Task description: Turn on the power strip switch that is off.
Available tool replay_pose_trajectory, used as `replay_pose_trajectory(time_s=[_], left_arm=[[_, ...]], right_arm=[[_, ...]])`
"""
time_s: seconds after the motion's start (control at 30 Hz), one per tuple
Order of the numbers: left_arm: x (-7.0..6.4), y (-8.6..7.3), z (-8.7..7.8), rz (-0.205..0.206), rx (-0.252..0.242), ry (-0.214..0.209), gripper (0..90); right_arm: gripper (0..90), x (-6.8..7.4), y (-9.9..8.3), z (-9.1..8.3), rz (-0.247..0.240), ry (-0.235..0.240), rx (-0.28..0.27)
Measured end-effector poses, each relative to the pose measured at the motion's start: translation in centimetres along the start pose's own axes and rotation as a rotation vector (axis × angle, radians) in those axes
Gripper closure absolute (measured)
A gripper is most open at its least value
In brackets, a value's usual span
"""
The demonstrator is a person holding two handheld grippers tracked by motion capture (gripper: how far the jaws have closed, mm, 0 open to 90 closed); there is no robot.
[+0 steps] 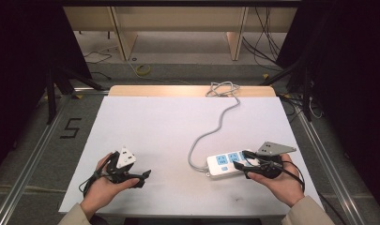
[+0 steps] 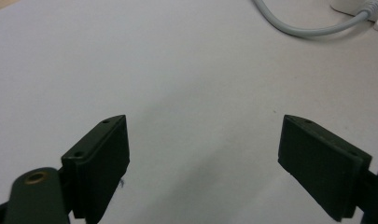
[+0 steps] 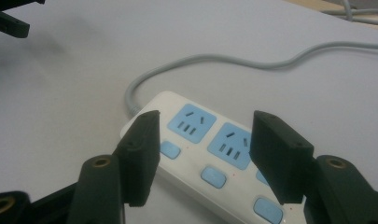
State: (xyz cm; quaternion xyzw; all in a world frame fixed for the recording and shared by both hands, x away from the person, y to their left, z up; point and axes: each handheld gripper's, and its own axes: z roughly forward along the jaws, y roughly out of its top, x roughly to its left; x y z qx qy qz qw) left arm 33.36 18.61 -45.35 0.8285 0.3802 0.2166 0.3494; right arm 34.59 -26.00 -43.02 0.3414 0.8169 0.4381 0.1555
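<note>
Right gripper point(image 3: 203, 154) parted over power strip point(image 3: 196, 140), left gripper point(image 2: 205, 163) wide, empty

One white power strip point(image 1: 227, 163), one grey cable point(image 1: 211, 130), and two hand-held tools: left tool point(image 1: 143, 176), right tool point(image 1: 240, 160).

- The upper left and centre of the white table point(image 1: 145, 126) are left bare in the high view; free passage is offered there.
- The right centre is crossed by the grey cable point(image 1: 211, 131), running from the far edge down to the power strip point(image 1: 227, 164).
- The lower right is occupied by that strip, straddled by the parted jaws of the right gripper point(image 3: 203, 140).
- Bare surface is seen between the spread jaws of the left gripper point(image 2: 203, 154).
</note>
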Motion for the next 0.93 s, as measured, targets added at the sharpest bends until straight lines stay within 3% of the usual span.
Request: replay_pose_trajectory(time_s=[0.43, 0.93], left_arm=[[0.0, 0.0, 0.0, -0.002, -0.004, 0.002, 16.1], [0.1, 0.0, 0.1, -0.001, 0.000, 0.004, 16.1]], right_arm=[[35.0, -0.1, -1.3, -0.9, 0.024, -0.016, -0.029], [32.3, -0.2, -2.1, -1.4, 0.045, -0.029, -0.042]])
